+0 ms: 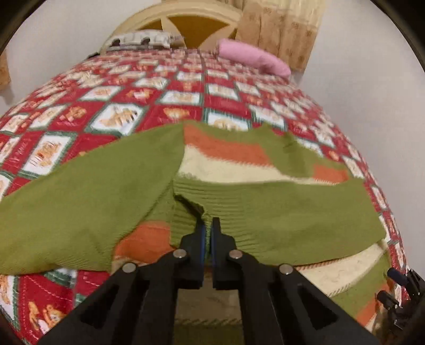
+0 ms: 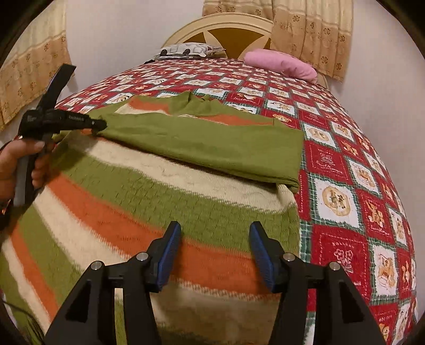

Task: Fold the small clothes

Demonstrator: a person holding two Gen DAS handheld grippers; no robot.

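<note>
The left hand-held gripper (image 1: pixel 208 225) reaches forward and down over a bed (image 1: pixel 79 124), its two black fingers (image 1: pixel 198 238) pressed together on the ribbed green cuff of a sweater (image 1: pixel 265 212), with a pinch of the knit caught between the blue pads. The sweater is green with orange and cream stripes and lies on a red quilt (image 1: pixel 186 98) patterned with white picture squares. One plain green sleeve (image 1: pixel 79 199) runs out to the left; the other is folded across the striped body to the right. A pink pillow (image 1: pixel 252 55) and a printed pillow (image 1: pixel 143 39) lie by the cream headboard (image 1: pixel 148 18). The right hand-held gripper (image 1: pixel 401 297) shows at the lower right edge, blurred.
</note>
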